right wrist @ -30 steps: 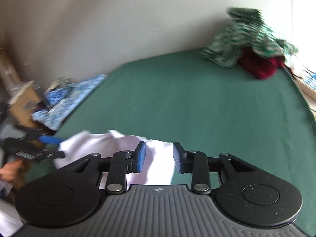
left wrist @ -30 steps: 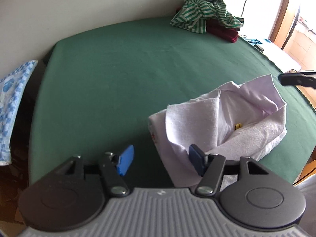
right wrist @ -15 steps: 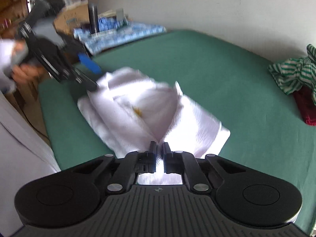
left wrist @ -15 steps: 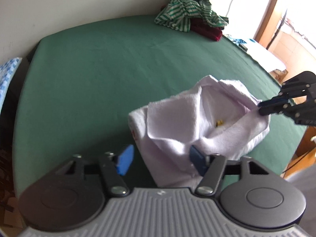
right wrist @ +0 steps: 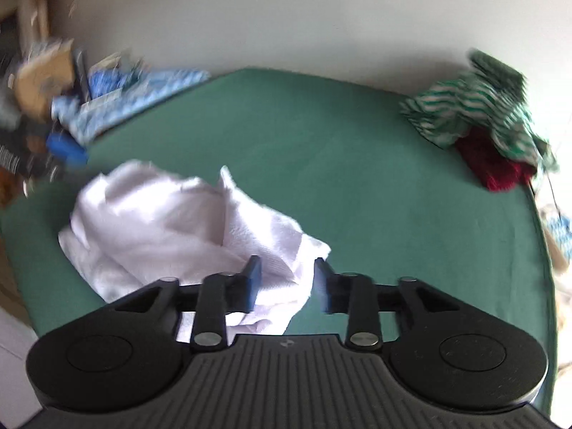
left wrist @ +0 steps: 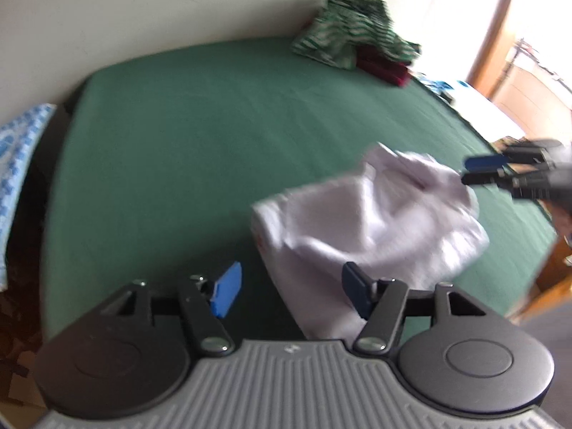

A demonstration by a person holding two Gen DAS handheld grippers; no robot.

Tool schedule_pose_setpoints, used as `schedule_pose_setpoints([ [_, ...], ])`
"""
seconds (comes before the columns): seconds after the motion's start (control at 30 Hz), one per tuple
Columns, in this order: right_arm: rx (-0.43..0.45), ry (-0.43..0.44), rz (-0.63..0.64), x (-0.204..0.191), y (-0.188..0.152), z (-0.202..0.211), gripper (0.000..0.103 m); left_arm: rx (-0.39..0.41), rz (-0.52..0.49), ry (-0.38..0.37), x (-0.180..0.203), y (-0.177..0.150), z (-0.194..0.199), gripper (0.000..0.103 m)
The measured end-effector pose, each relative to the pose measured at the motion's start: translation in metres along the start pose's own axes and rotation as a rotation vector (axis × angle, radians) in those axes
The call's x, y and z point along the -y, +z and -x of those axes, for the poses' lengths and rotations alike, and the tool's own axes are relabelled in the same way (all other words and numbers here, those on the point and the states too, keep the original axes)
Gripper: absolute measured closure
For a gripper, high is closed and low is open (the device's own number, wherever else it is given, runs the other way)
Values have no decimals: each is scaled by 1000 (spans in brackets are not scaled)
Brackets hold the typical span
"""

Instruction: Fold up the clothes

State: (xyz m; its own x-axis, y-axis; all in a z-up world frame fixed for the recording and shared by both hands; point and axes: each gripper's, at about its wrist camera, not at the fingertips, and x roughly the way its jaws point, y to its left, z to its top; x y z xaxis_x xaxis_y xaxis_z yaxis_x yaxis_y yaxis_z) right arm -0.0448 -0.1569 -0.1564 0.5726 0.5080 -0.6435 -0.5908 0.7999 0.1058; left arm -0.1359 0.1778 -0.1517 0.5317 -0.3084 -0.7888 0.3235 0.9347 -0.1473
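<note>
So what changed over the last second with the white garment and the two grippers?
The right gripper, clamped shut on the white garment's near edge half a second ago, has let go; its jaws are opening, with cloth lying loose between them. The garment has slumped into a looser heap. The left gripper stayed open at the garment's other side, gripping nothing. The striped and red clothes and the green table cover are unchanged.

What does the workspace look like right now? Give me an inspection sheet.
Surface: green tablecloth, mostly bare.
Job's things: white garment, loosely bunched at the near edge.
Clutter: green-striped garment over a dark red one at the far corner.
Grippers: left gripper and right gripper both opening, garment between the jaws, pads not pressing.
Cables: nothing seen clearly.
Surroundings: white wall; blue patterned cloth beside the table.
</note>
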Motion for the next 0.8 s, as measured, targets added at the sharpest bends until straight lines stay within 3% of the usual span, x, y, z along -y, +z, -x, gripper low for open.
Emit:
schedule_pose_setpoints([
  [0.13, -81, 171, -124, 8, -6, 13, 64, -34, -30, -81, 21, -5, -11, 35],
  [0.27, -70, 172, -131, -4, -16, 2, 63, -35, 9, -85, 24, 2, -34, 40],
  [0.33, -63, 174, -149, -9, -18, -5, 63, -40, 42, -93, 18, 10, -45, 52],
  [0.37, -59, 180, -160, -12, -18, -8, 63, -42, 69, -116, 13, 14, -47, 71],
  [0.4, -56, 183, -169, -13, -17, -9, 68, -46, 97, -148, 7, 17, -48, 86],
  [0.43, -54, 185, -177, -12, -16, -8, 85, -41, 114, -176, 3, 17, -45, 88],
  [0.47, -51, 197, -189, -9, -13, -6, 100, -26, 114, -196, 2, 16, -38, 90],
  [0.57, -40, 326, -232, -3, -4, 10, 100, 9, 82, -238, 4, 15, -12, 90],
  [0.63, -58, 409, -251, 2, -1, 19, 100, -20, 56, -230, 7, 12, -15, 89],
  [0.7, -111, 376, -257, 6, -4, 13, 99, -97, 47, -205, 10, 7, -39, 88],
  [0.8, -223, 251, -269, 12, -15, -10, 89, -111, 23, -185, 18, 5, -54, 80],
])
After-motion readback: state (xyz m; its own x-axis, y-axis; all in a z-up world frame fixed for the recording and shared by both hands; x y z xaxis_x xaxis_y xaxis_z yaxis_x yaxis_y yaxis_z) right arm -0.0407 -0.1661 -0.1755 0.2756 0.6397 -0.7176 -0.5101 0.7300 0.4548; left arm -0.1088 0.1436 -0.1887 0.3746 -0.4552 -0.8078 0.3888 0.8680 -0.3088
